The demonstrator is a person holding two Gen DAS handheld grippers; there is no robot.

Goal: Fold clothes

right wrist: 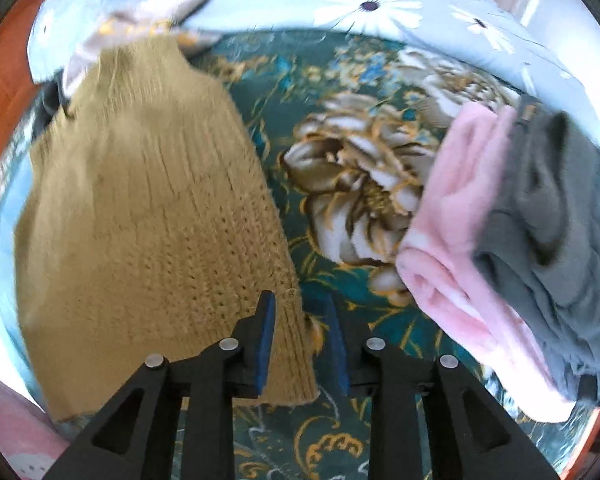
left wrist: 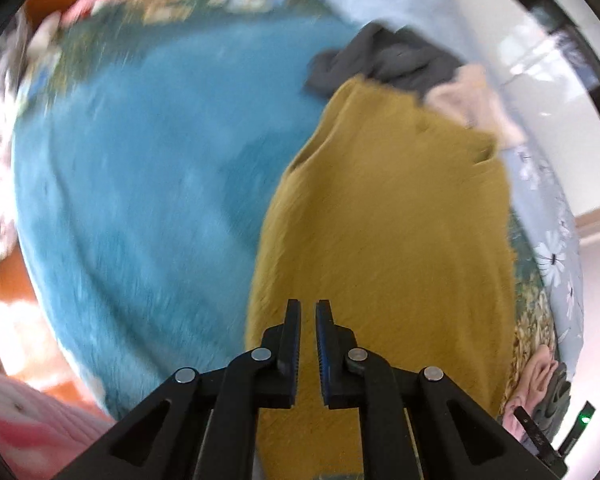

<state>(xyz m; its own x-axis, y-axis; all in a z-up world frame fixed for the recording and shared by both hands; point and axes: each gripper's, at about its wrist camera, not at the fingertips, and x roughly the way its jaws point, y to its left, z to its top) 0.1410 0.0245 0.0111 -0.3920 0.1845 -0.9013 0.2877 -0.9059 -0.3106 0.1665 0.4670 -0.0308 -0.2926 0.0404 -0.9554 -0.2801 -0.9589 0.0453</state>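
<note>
Teal cloth with a big gold-and-cream flower print covers the bed, and a fuzzy blue blanket lies over part of it. A pale blue quilt with white daisies is bunched along the far edge, with orange-brown flooring and a white wall beyond. No writing or label can be read anywhere.

A mustard knit sweater lies flat on the bed, its long axis running away from both cameras, the ribbed hem nearest the right gripper. That gripper's jaws stand apart, the hem's corner between them, with no pad clearly pressing it. The left gripper hangs above the sweater, jaws nearly together with a thin gap, nothing held.

A folded pink garment and a grey one are stacked at the right. Both views are motion-blurred.
</note>
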